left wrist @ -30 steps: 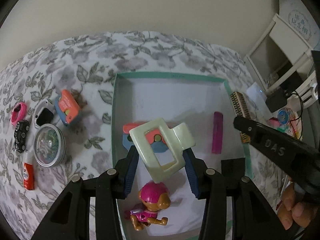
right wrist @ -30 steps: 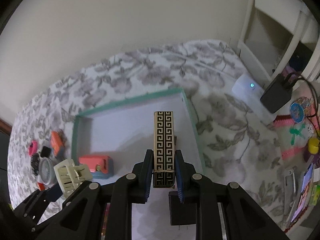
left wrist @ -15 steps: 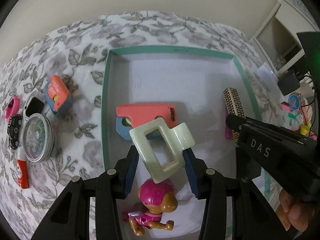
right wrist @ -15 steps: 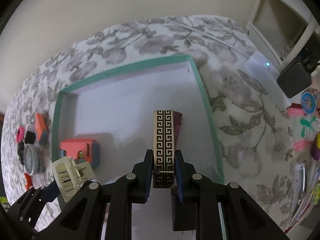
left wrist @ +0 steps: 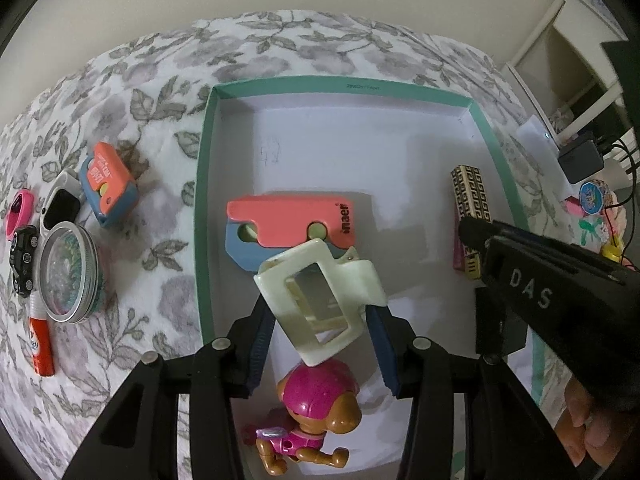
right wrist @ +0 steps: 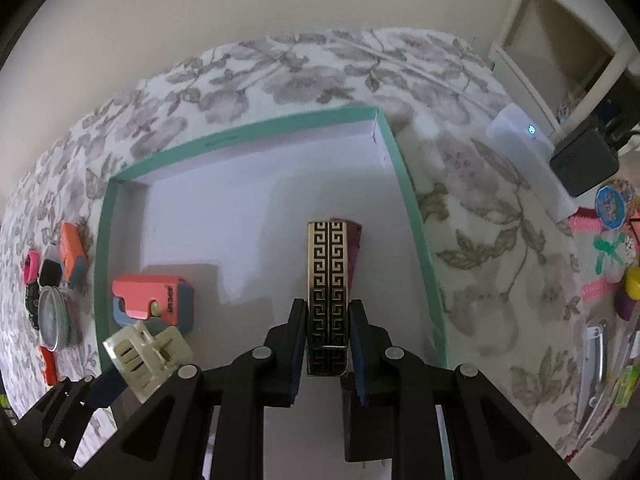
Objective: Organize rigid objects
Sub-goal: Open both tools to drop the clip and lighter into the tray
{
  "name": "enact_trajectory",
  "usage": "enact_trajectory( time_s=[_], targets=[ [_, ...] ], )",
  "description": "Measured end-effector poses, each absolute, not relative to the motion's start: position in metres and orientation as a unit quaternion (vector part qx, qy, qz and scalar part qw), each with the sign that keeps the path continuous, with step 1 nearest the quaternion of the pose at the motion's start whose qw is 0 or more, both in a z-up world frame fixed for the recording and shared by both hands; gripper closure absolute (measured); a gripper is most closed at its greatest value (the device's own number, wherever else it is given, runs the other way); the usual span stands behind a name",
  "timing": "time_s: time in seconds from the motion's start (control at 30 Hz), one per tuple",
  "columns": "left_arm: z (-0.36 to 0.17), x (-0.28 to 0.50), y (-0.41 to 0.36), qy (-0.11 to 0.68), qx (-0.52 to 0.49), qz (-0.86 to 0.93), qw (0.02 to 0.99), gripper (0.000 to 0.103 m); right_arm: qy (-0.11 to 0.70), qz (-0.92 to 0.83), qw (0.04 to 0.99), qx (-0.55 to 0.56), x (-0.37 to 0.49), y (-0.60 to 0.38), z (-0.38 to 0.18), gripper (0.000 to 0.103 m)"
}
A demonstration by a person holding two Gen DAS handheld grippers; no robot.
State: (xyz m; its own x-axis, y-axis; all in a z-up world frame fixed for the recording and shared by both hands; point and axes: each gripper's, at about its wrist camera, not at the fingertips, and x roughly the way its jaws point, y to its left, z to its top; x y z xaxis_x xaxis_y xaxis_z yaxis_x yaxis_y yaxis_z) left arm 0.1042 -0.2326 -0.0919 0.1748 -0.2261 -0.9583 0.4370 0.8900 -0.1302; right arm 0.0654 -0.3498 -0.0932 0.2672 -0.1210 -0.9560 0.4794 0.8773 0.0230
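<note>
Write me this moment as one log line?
left hand-held gripper: holds cream hair claw | right hand-held gripper: holds patterned bar | both over teal box

Left wrist view: looks steeply down past its jaws, close above the teal-rimmed box (left wrist: 203, 184).
Right wrist view: same steep downward look, close over the box's right side.
Shared: the box, coral case (left wrist: 288, 216), cream clip (right wrist: 146, 354).

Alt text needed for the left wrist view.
The left gripper holds a cream hair clip over a teal-rimmed box already containing a coral and blue toy and a pink toy puppy. The right gripper holds a patterned bar at the box's right side.
</note>
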Motion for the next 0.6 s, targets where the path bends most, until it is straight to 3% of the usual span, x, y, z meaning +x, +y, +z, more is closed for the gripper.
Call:
enact_trajectory(
  time_s=[0.13,0.23,0.3,0.6],
  targets=[
    [-0.084,0.106,-0.231,0.606,0.084,-0.220,0.760,0.050,0.562,-0.199,0.789,0.152,0.065,-0.349,-0.079,0.080],
    [-0.073,0.106,-0.230,0.598,0.080,-0.224,0.766,0.034,0.547,-0.207,0.797,0.150,0.062,-0.351,-0.064,0.075],
    [-0.064,0.106,-0.229,0.591,0.074,-0.229,0.770,0.034,0.536,-0.213,0.803,0.150,0.061,-0.353,-0.054,0.066],
    [-0.037,0.114,-0.210,0.576,0.044,-0.222,0.786,0.034,0.480,-0.231,0.834,0.145,0.048,-0.358,-0.003,0.063]
  ],
)
